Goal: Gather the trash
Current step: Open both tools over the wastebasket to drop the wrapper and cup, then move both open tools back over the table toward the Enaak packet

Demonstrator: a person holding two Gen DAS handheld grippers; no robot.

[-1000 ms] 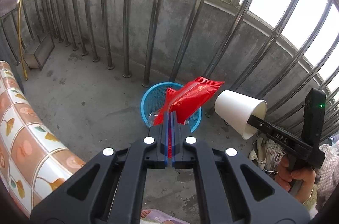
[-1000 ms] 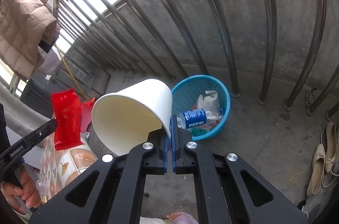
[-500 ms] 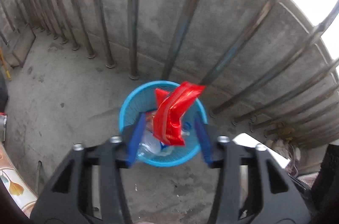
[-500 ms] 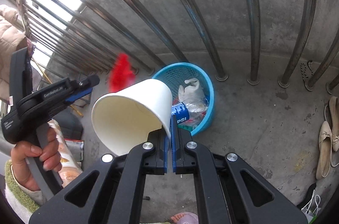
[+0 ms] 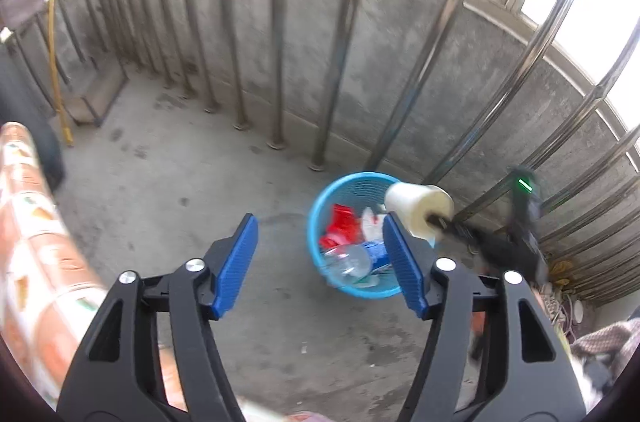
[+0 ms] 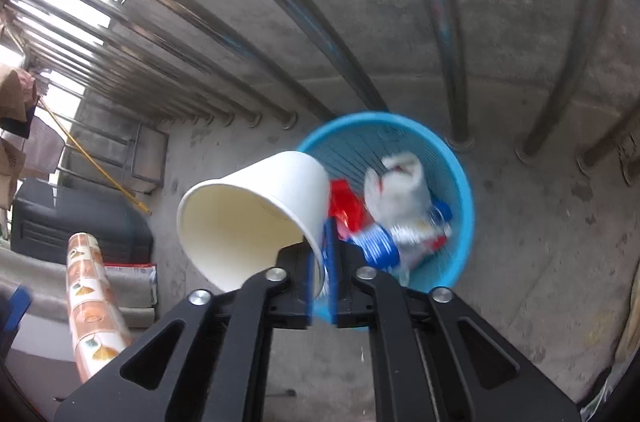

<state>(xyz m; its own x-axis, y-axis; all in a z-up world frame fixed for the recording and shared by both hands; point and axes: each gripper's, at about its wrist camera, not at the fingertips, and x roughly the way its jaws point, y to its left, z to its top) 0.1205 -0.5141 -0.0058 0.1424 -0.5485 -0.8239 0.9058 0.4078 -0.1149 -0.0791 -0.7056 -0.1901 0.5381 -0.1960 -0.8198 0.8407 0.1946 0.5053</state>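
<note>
1. Left wrist view, far left: I see a tiled orange-and-white surface (image 5: 28, 242) along the edge, blurred, with a yellow pole (image 5: 56, 70) behind it leaning at the railing bars (image 5: 280, 42).
2. Centre: my left gripper (image 5: 320, 258) has its blue pads wide apart and the jaws are opening. Nothing sits between them, only bare concrete floor (image 5: 160, 190) beyond.
3. Right of centre: the blue basket (image 5: 316, 222) stands on the floor close to the foot of the railing. The red wrapper (image 5: 340, 222) lies inside it, alongside a clear plastic bottle (image 5: 348, 262) and a white bag (image 5: 370, 222).
4. Right again: the white paper cup (image 5: 416, 206) hangs over the basket's right rim, its rim on the tip of my right gripper (image 5: 436, 222), which comes in from the right, smeared by blur.
5. Right wrist view, left side: the same tiled surface (image 6: 92, 282) with a dark bin or case (image 6: 80, 222) behind it.
6. Centre: the paper cup (image 6: 256, 222) lies on its side, mouth facing the camera, its rim wall between the right gripper (image 6: 322, 262) pads. The jaws are opening, a narrow gap only. I cannot tell whether the pads press the cup wall.
7. Right: the blue basket (image 6: 460, 182) sits just beyond the cup, with the red wrapper (image 6: 346, 206), the white bag (image 6: 400, 182) and a blue-labelled bottle (image 6: 380, 246) inside.
</note>
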